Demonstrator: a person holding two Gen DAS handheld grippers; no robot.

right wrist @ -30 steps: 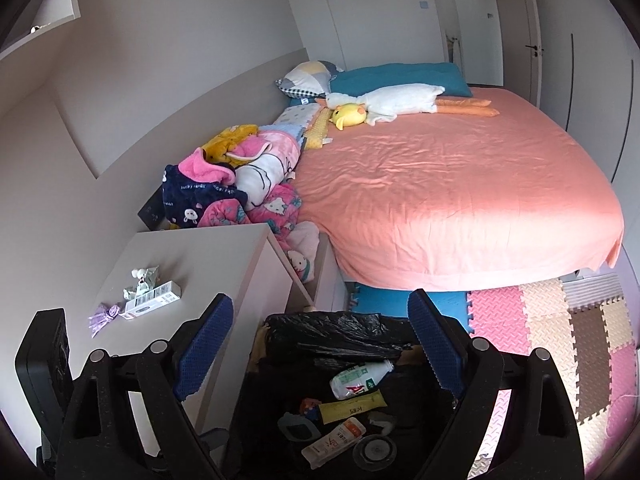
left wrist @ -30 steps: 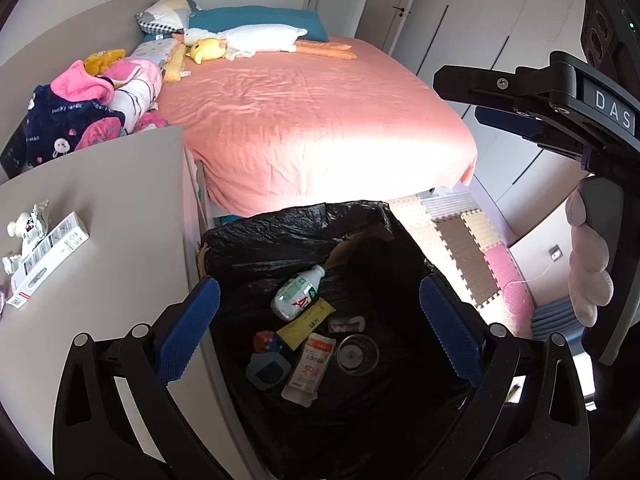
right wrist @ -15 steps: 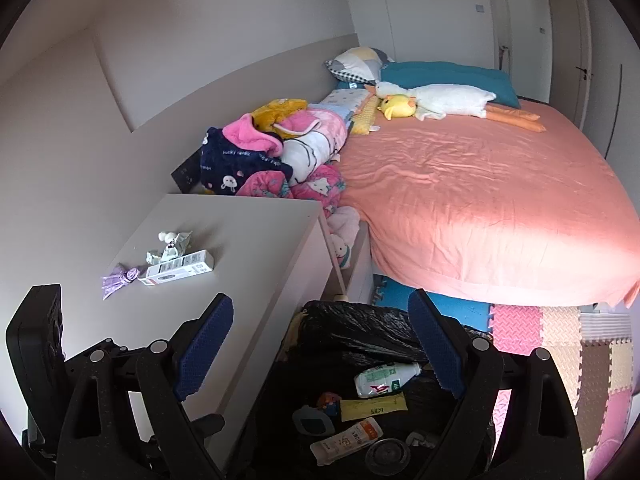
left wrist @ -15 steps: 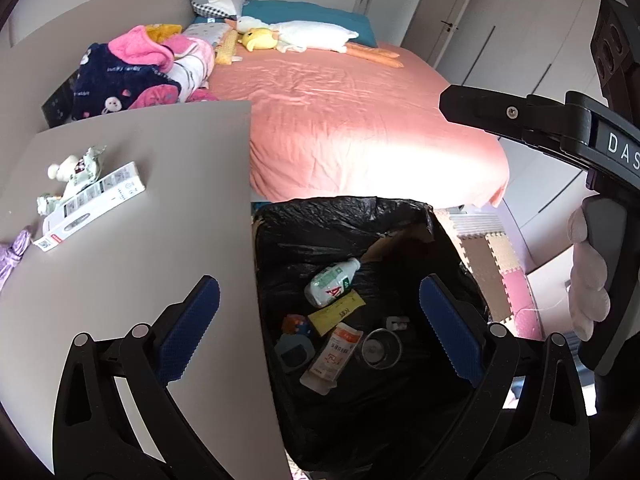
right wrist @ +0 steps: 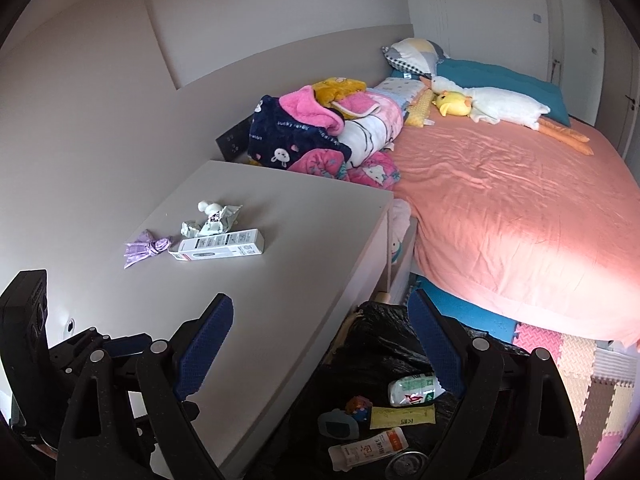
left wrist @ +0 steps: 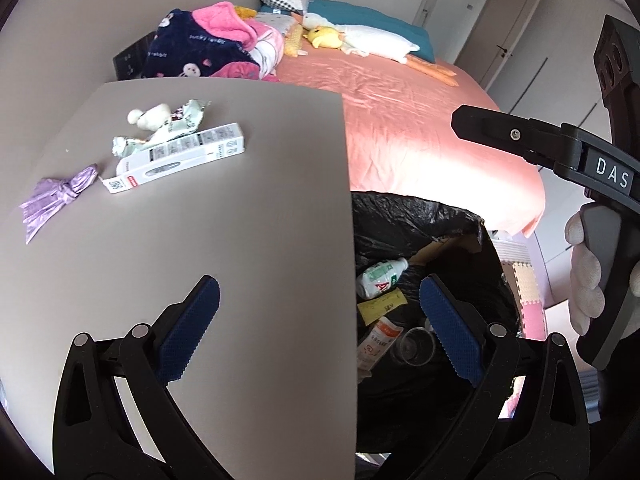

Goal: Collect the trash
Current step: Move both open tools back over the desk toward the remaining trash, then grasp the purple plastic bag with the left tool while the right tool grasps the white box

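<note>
On the grey bedside table point(left wrist: 240, 208) point(right wrist: 304, 248) lie a white box point(left wrist: 180, 158) point(right wrist: 220, 245), a crumpled pale-green wrapper point(left wrist: 168, 130) point(right wrist: 210, 220) and a purple wrapper point(left wrist: 60, 196) point(right wrist: 146, 248). A black-lined trash bin point(left wrist: 420, 220) point(right wrist: 380, 340) beside the table holds a white bottle point(left wrist: 378, 278) point(right wrist: 414, 389), a yellow sachet point(left wrist: 382, 306) point(right wrist: 402, 416) and other trash. My left gripper point(left wrist: 318, 330) is open and empty over the table edge. My right gripper point(right wrist: 322, 354) is open and empty, above the table edge and bin.
A bed with a salmon sheet point(left wrist: 420, 128) point(right wrist: 520, 208) stands behind the bin. Folded clothes point(left wrist: 212, 48) point(right wrist: 316, 132) and a plush duck point(right wrist: 492, 106) lie on it. Foam floor mats point(right wrist: 580, 368) lie right of the bin.
Both grippers have swung left from above the bin towards the table. The table's trash now sits nearer the middle of both views. Both stayed open and empty.
</note>
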